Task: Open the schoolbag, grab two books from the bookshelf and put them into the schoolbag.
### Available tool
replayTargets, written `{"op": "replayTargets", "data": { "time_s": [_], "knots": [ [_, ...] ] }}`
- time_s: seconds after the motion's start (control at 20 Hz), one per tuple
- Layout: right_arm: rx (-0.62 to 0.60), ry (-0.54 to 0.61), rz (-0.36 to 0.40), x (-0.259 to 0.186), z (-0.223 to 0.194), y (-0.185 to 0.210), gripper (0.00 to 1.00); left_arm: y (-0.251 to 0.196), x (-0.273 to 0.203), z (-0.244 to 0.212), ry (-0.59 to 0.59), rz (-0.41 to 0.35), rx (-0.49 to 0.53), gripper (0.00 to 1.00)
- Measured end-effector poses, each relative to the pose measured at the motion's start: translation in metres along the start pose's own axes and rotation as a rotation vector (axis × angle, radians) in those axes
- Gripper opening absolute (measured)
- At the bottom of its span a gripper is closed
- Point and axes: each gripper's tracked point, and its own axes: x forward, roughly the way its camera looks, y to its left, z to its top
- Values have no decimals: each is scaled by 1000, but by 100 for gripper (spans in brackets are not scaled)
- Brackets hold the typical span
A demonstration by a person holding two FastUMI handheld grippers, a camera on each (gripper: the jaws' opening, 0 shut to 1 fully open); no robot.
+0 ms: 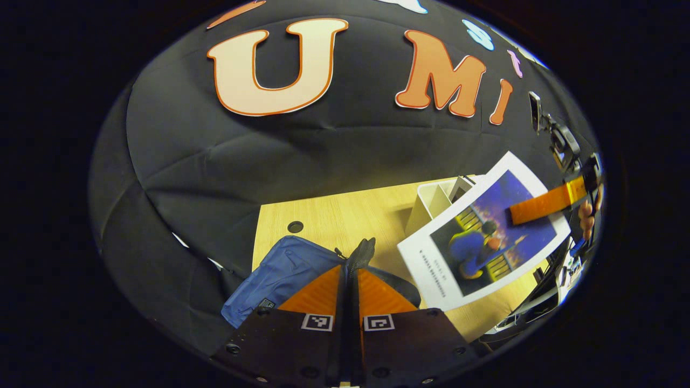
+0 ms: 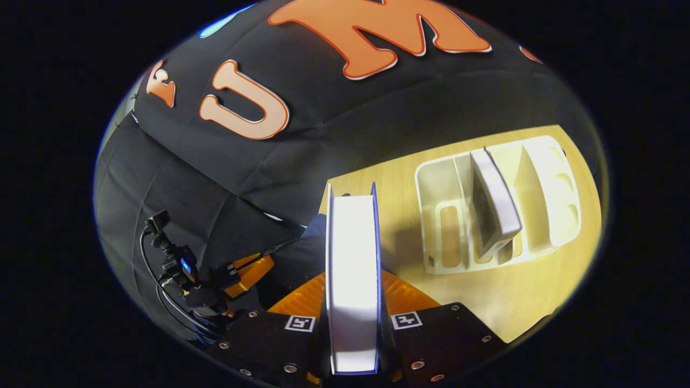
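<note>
Right gripper clamped on book; left gripper pinching schoolbag handle — mouth to be held wide before lowering.

Blue fabric schoolbag with a black strap; white-bordered book with a purple-blue and yellow cover picture; white plastic bookshelf; pale wood-grain tabletop; a second white-edged book.

- The left gripper has a dark, flat body plate studded with round screws, and a small square black-and-white marker sits at the base of each finger.
- The right gripper shows the same dark screwed plate and two square markers.
- In the right gripper view, the far-off left gripper carries a small camera on a stalk, with black cables looping around it.
</note>
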Motion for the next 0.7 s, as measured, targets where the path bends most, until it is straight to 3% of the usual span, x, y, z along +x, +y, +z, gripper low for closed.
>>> {"op": "replayTargets", "data": {
  "time_s": [0.15, 0.2, 0.7],
  "knots": [
    [99, 12, 8, 23, -29, 0, 36, 3, 2, -1, 8, 0, 0, 11],
    [121, 6, 2, 30, -35, -1, 36, 2, 3, 0, 12, 0, -2, 7],
    [359, -74, -5, 108, -98, 4, 36, -10, 9, -4, 56, -27, 3, 7]
  ]
}}
